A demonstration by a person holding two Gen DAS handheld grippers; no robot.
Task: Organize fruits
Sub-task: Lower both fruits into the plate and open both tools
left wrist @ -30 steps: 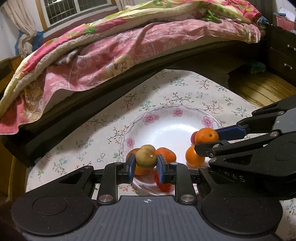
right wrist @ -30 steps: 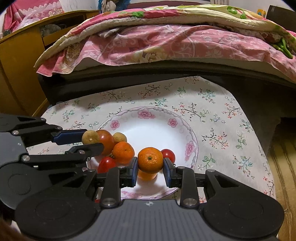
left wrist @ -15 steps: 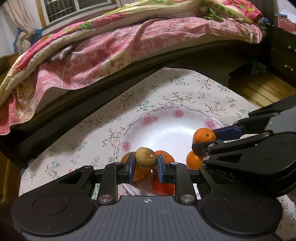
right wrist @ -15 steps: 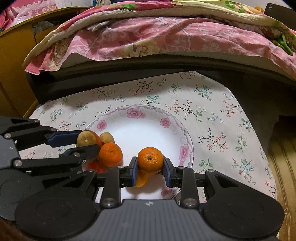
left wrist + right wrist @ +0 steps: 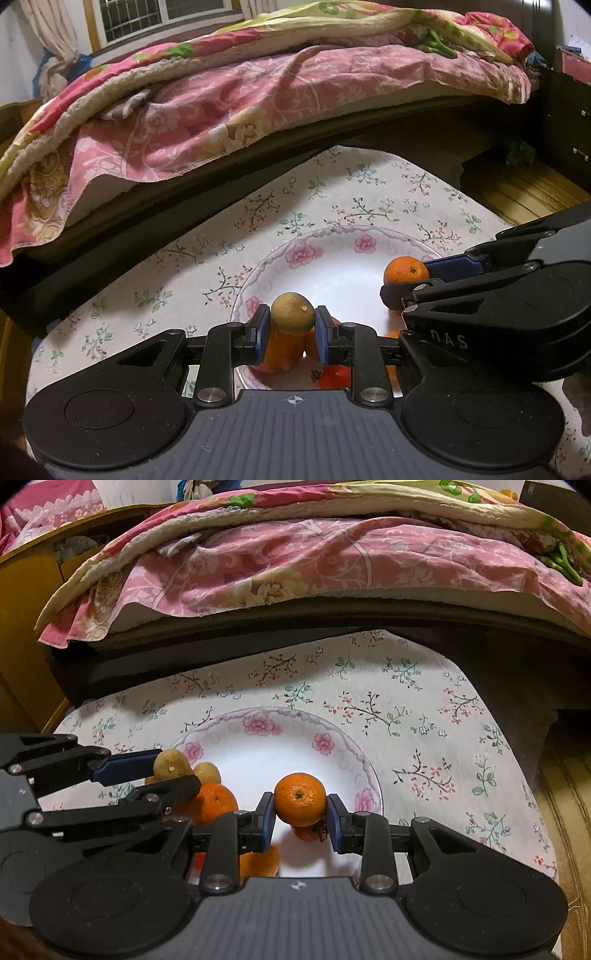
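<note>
My left gripper (image 5: pixel 291 328) is shut on a small brown round fruit (image 5: pixel 292 313), held above the near edge of a white floral plate (image 5: pixel 314 254). My right gripper (image 5: pixel 300 821) is shut on an orange (image 5: pixel 300 797) over the plate's (image 5: pixel 258 723) near right side. In the left wrist view the right gripper (image 5: pixel 410 280) shows at the right with its orange (image 5: pixel 405 269). From the right wrist camera, the left gripper (image 5: pixel 166 771) holds the brown fruit (image 5: pixel 171 763). Another brown fruit (image 5: pixel 207 771), an orange (image 5: pixel 216 801) and a red tomato (image 5: pixel 306 832) lie on the plate.
The plate sits on a low table with a floral cloth (image 5: pixel 424 738). A bed with pink quilts (image 5: pixel 258 92) runs along the far side. A wooden cabinet (image 5: pixel 26 609) stands left, and dark drawers (image 5: pixel 569 122) and wooden floor (image 5: pixel 517 192) lie to the right.
Both grippers have risen and pulled back toward the plate's near edge, each still carrying its fruit. The fruit left on the plate now sits lower in both views.
</note>
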